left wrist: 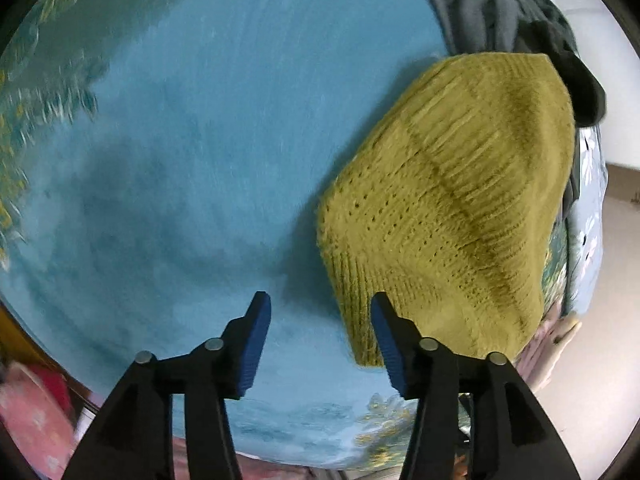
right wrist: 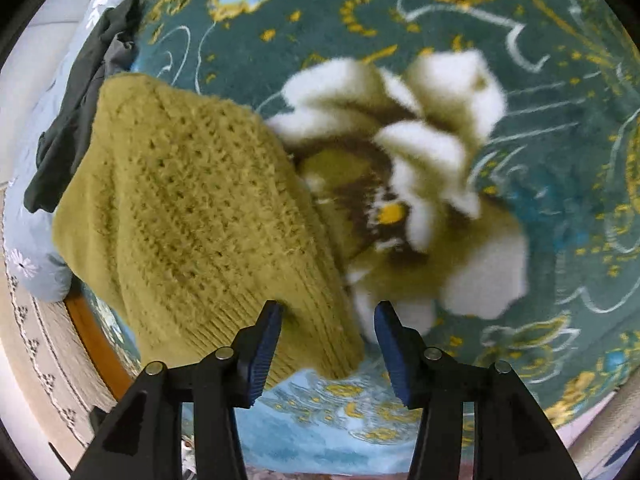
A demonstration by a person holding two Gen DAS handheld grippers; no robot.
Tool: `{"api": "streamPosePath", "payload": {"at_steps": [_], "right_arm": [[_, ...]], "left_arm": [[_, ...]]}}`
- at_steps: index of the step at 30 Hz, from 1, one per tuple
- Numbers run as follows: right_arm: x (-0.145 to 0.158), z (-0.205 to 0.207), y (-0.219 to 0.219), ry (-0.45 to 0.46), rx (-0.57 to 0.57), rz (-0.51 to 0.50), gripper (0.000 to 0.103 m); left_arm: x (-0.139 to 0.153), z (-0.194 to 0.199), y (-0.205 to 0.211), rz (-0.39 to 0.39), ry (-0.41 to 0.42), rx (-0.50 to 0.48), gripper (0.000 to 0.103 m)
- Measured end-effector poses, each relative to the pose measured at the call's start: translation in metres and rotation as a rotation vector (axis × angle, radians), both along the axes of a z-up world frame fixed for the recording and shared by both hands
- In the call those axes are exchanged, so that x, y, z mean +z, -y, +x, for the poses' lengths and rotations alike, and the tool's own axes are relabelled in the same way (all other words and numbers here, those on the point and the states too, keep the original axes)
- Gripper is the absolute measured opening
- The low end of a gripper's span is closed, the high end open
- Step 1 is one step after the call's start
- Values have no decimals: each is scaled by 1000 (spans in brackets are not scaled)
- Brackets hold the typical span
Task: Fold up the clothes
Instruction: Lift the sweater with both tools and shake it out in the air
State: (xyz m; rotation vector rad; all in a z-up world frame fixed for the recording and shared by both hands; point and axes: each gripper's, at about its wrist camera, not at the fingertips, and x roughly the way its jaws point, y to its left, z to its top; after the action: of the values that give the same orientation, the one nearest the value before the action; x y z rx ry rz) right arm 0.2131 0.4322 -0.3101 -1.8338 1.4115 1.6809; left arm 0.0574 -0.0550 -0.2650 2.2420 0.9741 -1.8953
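Left gripper (left wrist: 320, 340): seen at the bottom centre of the left wrist view, its blue-padded fingers spread wide with nothing pinched between them; it was held above the bare blue cover.
Blanket (left wrist: 192, 140): a plain blue field was shown across the left and middle of the left wrist view, blurred, with a gold and white pattern along the far left edge.
Sweater, left wrist view (left wrist: 452, 200): the olive-green knit was found folded into a compact bundle at the right of the frame, its ribbed hem lying just beside the right-hand finger pad.
Dark garment (left wrist: 512, 28): a grey-black piece of clothing was seen crumpled at the upper right, just behind the sweater's far edge.
Sweater, right wrist view (right wrist: 192, 216): the knit was shown filling the left half of the frame, its ribbed hem reaching down to the left-hand pad.
Right gripper (right wrist: 328, 344): seen at the bottom centre, its fingers held apart and gripping nothing; the hem's corner lay between them, whether touched could not be told.
Flower pattern (right wrist: 432, 152): a large white flower on teal ground was seen right of centre, blurred.
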Motion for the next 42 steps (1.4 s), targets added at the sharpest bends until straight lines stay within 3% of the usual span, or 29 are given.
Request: {"api": "streamPosePath", "payload": {"at_steps": [3,5,8,10,11,13,15,17,19,20,21,23,24,25,27,28,30,35,40,41,42], "right_arm": [[-4,0,7,9,-21,-5,43],[-1,2,9,0,-26,-8,21],[7,6,8,-33,-17,-13,14],[20,10,4,-67,40,19,12],[26,15,-1,-70,56,47,12],[35,26,-13,-67,65,90,12],[36,38,-23,-55,53,100,12],[34,45,-24,-32,60,102,12],[29,48,-21,-23,58,85,12],[27,49,-20,-23,52,72,12],[25,49,-19,-28,49,62,12],[23,50,-20,-33,49,54,15],[23,51,-20,-29,50,56,16],[22,52,-22,-32,51,54,18],[21,55,-28,-33,51,71,30],[21,56,-30,-37,46,75,38],[18,59,-35,-44,31,74,39],[2,62,-34,-18,-10,56,40],[-1,72,-34,-12,-73,40,39],[-2,76,-34,-15,-87,20,34],[-2,79,-34,-17,-101,1,28]], "left_arm": [[-15,4,-3,70,11,89,56],[-22,7,-6,109,13,141,56],[-17,6,-18,38,-8,61,52],[-14,6,-25,-9,-22,8,21],[-12,6,-29,-33,-29,-19,17],[-9,6,-37,-83,-44,-76,12],[0,8,-42,-189,-68,-202,11],[-2,16,-40,-309,-36,-297,7],[-12,25,-22,-269,12,-243,7],[-17,32,-7,-192,25,-153,6],[-18,37,3,-167,25,-95,8],[-20,43,18,-131,14,-5,16],[-20,45,21,-111,4,17,27],[-19,44,21,-86,-15,22,38],[-17,41,17,-48,-53,7,47],[-16,38,12,-41,-65,-19,50],[-19,32,-2,-38,-78,-80,53],[-36,26,-25,-51,-55,-142,54],[-45,41,-15,1,-3,19,52],[-45,44,-14,21,1,45,47],[-43,46,-14,22,-3,44,28]]}}
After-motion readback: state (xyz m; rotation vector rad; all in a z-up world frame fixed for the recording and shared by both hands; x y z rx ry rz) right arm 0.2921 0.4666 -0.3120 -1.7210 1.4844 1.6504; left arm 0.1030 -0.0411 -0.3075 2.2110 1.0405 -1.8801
